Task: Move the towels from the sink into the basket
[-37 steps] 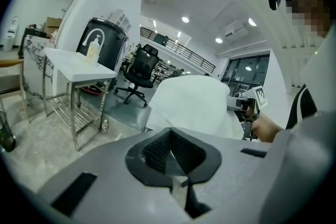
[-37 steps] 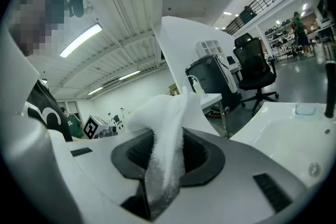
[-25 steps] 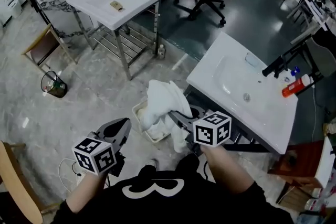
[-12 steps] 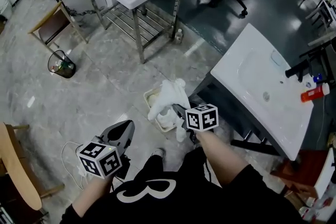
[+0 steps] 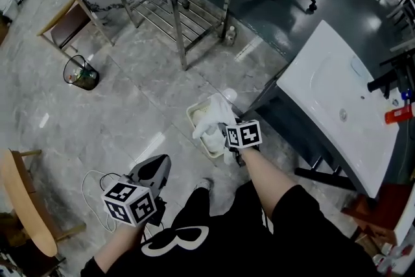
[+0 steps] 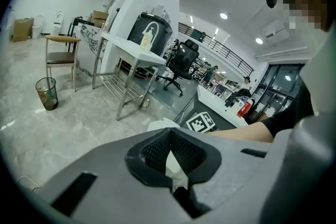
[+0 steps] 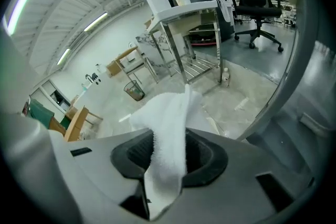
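Right claw (image 5: 223, 132) pinches a white towel (image 5: 217, 113), its folds draped over the basket (image 5: 194, 119) on the floor beside the sink (image 5: 324, 74). We judge the basket lies straight below and just ahead of this claw. Left claw (image 5: 157, 167), pressed together and empty, sits well apart, back by our knee

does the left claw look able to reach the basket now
Probably yes: only bare floor separates the left claw from the basket, though the towel in the right claw hangs over it.
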Demonstrator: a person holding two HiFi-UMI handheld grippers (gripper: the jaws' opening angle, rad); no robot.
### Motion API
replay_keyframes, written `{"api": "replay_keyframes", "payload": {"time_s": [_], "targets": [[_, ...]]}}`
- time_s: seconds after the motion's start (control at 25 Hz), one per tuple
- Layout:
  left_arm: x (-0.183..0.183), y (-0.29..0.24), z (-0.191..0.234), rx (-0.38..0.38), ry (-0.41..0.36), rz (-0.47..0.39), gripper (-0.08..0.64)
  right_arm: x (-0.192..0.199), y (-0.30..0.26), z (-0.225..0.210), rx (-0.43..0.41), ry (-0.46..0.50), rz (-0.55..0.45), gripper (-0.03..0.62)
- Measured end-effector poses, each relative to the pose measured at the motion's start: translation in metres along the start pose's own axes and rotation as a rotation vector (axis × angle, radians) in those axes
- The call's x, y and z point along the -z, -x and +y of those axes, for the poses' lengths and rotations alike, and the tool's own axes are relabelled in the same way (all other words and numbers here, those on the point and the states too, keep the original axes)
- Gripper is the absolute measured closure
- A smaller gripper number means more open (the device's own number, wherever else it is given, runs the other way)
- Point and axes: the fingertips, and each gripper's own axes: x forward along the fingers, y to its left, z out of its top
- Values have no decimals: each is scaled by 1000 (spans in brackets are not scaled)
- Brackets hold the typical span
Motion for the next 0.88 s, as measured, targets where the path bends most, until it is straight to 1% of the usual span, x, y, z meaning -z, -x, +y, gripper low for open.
{"api": "replay_keyframes", "payload": {"time_s": [0.08,0.16,0.28,0.32,0.44,0.56,0.72,0.88], "targets": [[5,-3,3,-4,8,5,554,4,-11,-7,5,-7,15,471],[9,-3,6,-11,22,8,554,10,-20,-14,15,-35,28,465],[19,2,15,-28,48,15,554,25,-35,-20,35,-62,79,422],[23,2,18,-33,52,20,554,29,-39,-22,40,-62,93,401],[25,1,24,-38,55,28,554,28,-45,-25,57,-41,94,386],[25,0,25,-35,60,26,555,30,-45,-27,79,-3,105,321],[31,-1,25,-28,65,43,554,41,-41,-27,63,-7,123,285],[25,-2,24,-15,68,40,554,41,-27,-22,43,-34,104,282]]}}
